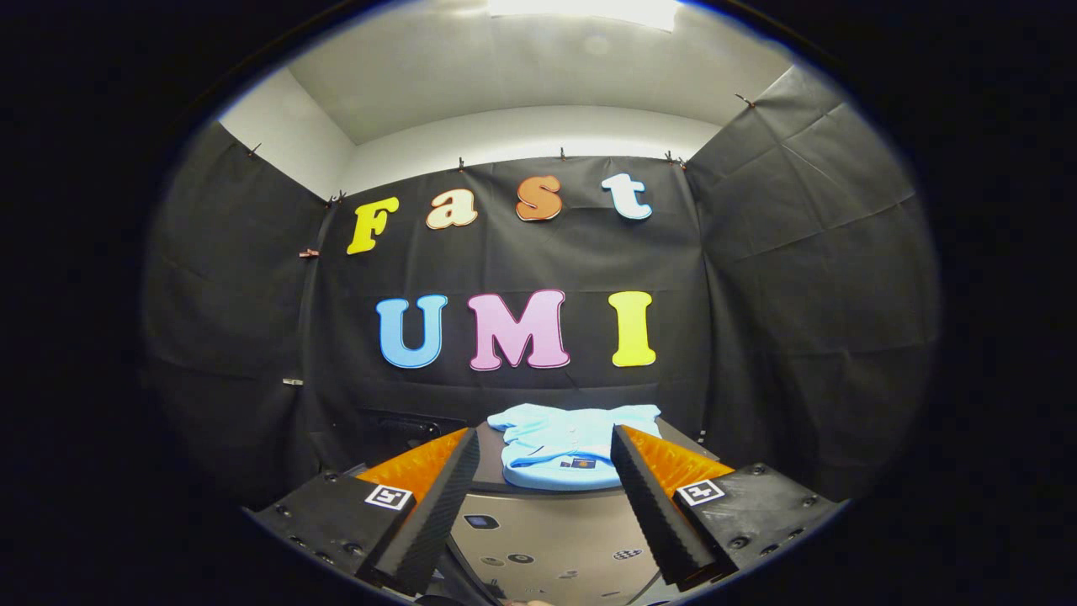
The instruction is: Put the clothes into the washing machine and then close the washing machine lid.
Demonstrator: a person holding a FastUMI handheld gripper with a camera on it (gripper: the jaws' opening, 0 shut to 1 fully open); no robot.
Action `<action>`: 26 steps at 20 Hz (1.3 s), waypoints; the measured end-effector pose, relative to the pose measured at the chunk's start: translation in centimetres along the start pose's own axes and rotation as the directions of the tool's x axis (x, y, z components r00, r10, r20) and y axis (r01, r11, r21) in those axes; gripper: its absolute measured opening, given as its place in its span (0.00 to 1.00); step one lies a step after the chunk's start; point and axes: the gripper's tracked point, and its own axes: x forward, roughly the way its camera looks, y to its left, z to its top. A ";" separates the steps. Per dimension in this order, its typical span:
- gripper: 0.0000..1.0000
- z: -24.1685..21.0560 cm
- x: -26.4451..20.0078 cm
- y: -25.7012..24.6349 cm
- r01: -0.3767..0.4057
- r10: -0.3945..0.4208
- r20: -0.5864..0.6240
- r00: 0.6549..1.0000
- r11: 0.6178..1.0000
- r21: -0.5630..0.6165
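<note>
Here we are right at the start by the look of it: the gripper (545, 505) is held wide open, its two ribbed black fingers (437, 513) splayed well apart with nothing between them, nothing pinched, nothing touched. Just ahead of the fingers, framed in the gap, lies the light blue folded garment (565, 454), sitting on the far part of the washing machine top (547, 539), a grey surface with what looks like a darker rounded band under the cloth. So the clothes are on the machine, not in it, and I'd judge that none of the task is done yet: the pick-up has to happen, then the drop into the drum, then the lid coming down. And here's the tricky bit, the lid itself is hard to make out (that dark curved edge beneath the garment could be part of it, or just the rim of the top), and I cannot tell whether it stands open or shut, nor where the drum opening is. The small dark marks on the grey panel (513, 557) between the fingers may be buttons or symbols, too small to tell. The near edge of the machine is cut off below the fingertips, and the garment's front corners are hidden behind the fingers' inner edges.
</note>
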 end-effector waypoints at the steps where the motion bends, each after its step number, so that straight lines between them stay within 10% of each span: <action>1: 0.98 0.1 -0.1 0.0 0.001 -0.001 0.003 1.000 1.000 0.000; 17: 0.98 0.4 1.0 -0.4 0.026 -0.026 -0.023 0.999 1.000 -0.010; 26: 0.98 1.6 9.3 -2.3 0.033 -0.027 -0.153 0.988 0.999 0.038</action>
